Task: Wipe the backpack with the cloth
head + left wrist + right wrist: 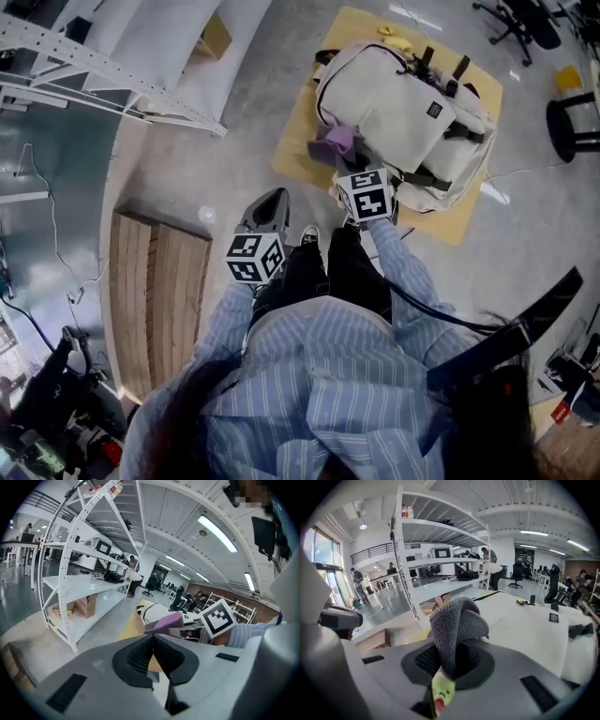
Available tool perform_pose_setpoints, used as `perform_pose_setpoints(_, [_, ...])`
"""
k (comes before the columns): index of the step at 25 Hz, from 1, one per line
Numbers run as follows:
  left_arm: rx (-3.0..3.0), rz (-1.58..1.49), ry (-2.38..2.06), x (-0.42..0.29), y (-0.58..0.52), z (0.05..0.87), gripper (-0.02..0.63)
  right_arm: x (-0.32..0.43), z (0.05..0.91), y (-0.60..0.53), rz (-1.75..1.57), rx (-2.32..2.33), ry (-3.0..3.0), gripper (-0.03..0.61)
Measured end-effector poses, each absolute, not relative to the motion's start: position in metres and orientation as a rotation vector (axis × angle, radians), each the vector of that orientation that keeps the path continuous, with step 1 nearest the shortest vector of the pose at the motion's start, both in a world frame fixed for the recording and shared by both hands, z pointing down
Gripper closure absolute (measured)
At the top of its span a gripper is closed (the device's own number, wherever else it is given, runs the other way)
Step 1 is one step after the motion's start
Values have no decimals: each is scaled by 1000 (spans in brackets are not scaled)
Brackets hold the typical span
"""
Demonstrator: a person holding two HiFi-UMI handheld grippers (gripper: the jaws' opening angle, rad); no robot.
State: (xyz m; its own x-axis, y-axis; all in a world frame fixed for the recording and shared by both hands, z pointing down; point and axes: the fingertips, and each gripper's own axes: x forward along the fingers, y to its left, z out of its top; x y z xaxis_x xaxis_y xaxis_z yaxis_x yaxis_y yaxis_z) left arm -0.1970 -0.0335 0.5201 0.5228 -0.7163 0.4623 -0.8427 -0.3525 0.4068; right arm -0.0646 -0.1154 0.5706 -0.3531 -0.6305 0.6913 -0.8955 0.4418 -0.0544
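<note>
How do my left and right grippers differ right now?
The left gripper has its jaws together on nothing; the right gripper is clamped on the cloth. The left gripper sits over bare floor; the right gripper is at the backpack's near edge. Both are shut.

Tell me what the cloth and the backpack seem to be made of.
Cloth, clamped in the right tool: soft microfibre or terry by its look, matte with a fuzzy pile. Backpack: likely woven synthetic canvas, off-white and matte, creasing softly; its black straps look like webbing.
</note>
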Motion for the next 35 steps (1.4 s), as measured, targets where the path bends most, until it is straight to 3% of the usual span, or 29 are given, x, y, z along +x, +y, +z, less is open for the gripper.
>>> perform_pose_setpoints(17, [2309, 295, -1044, -175, -11, 522, 609, 20, 563, 1, 750, 1581, -1936, 537])
perform_pose_setpoints(35, [2257, 246, -1076, -77, -12, 517, 609, 148, 563, 60, 730, 1514, -1934, 537])
